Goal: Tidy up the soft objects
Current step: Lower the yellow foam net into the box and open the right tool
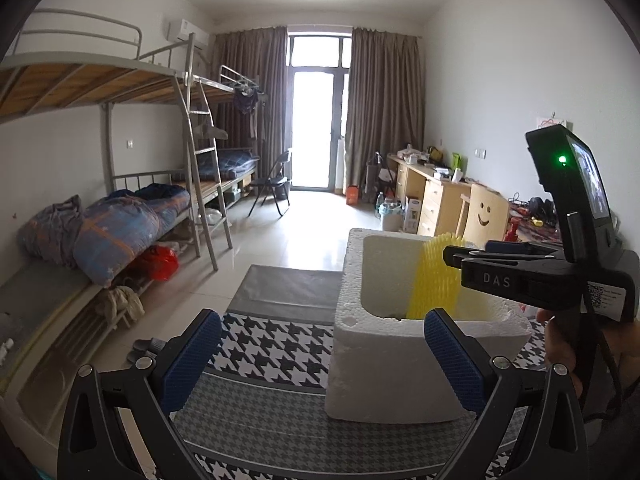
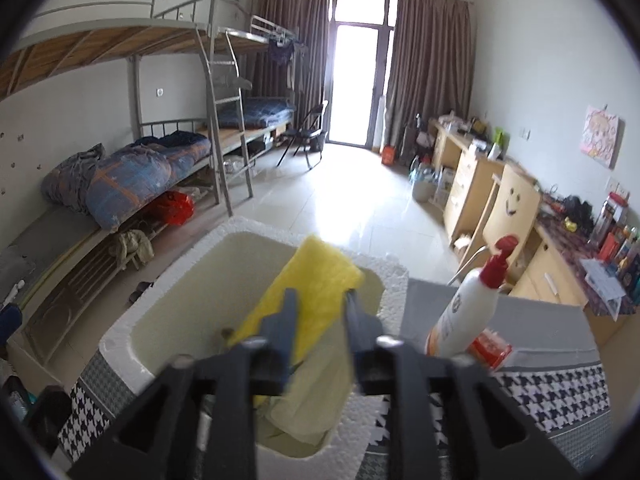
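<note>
My right gripper hangs over the white foam box, jaws parted on either side of the yellow foam net, which stands tilted inside the box on a pale cloth; I cannot tell whether the pads touch the net. My left gripper is wide open with nothing between its blue pads, just in front of the box on the houndstooth tablecloth. A white pump bottle with a red top stands just right of the box.
</note>
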The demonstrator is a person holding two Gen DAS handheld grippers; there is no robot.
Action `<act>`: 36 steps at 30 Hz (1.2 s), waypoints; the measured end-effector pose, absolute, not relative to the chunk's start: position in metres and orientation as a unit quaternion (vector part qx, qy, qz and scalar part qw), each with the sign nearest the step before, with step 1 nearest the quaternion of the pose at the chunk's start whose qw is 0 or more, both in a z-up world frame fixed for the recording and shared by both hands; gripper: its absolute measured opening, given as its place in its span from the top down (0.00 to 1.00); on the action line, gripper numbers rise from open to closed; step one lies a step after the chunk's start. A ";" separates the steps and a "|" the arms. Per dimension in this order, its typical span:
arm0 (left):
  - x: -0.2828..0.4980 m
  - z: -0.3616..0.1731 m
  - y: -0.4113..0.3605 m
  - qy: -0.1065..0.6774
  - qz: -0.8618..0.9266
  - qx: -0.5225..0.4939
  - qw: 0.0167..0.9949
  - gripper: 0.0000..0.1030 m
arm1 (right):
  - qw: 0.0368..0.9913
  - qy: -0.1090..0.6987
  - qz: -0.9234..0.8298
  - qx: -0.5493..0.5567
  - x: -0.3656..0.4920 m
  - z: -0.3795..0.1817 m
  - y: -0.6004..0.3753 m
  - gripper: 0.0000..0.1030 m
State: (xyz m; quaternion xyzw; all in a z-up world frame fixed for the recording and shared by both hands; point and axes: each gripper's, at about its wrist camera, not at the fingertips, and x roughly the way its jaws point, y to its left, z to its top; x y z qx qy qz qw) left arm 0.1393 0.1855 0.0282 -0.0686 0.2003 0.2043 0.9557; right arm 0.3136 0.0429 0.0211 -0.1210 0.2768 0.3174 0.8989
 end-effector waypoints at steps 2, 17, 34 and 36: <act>0.141 0.028 0.186 0.201 0.204 -0.069 0.956 0.01 | 0.897 0.280 0.324 -0.113 0.314 0.020 0.041 0.39; 0.140 0.032 0.181 0.199 0.199 -0.068 0.957 0.01 | 0.901 0.256 0.329 -0.120 0.298 0.034 0.027 0.39; 0.137 0.043 0.154 0.190 0.184 -0.056 0.963 0.01 | 0.916 0.216 0.325 -0.091 0.281 0.050 -0.015 0.19; 0.137 0.044 0.151 0.188 0.183 -0.055 0.963 0.01 | 0.919 0.205 0.324 -0.093 0.276 0.051 -0.021 0.16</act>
